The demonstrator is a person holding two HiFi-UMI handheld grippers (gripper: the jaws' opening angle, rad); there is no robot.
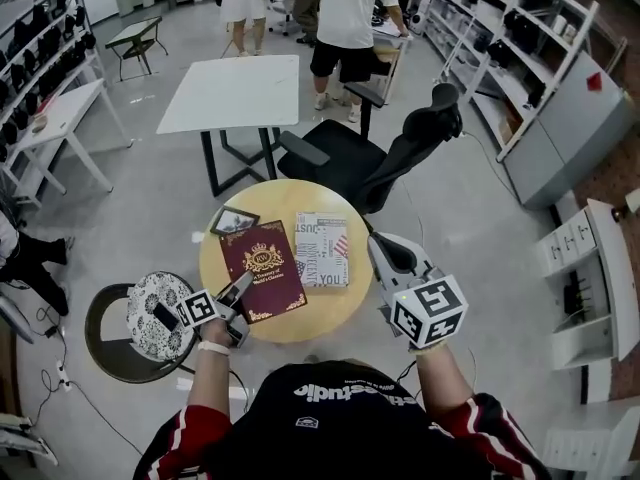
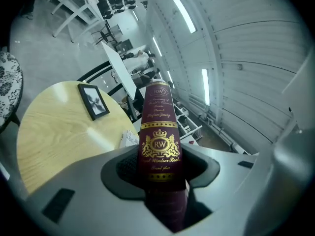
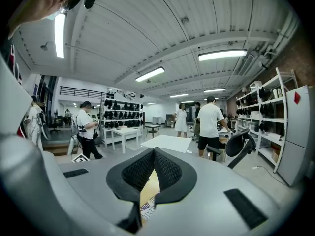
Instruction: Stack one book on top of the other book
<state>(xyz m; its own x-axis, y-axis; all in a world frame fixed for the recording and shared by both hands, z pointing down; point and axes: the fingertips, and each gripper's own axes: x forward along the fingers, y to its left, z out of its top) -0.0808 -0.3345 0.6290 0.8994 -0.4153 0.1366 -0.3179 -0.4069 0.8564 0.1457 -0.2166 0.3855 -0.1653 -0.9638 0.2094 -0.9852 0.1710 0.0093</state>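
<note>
1. The round table (image 1: 338, 310) carries both books within reach of the seated person, so that no long carry is needed.
2. The maroon book (image 1: 262, 268) is held at its near edge and is judged to be tilted up off the wood, ready to be carried across.
3. The patterned book (image 1: 322, 250) lies flat just beside it and is judged to be the base of the stack.
4. The left gripper (image 1: 240, 288) is clamped on the maroon book's edge.
5. The right gripper (image 1: 378, 244) is held near the patterned book, its jaws closed on nothing.
6. A picture frame (image 1: 234, 220) lies at the far rim, clear of the path.
</note>
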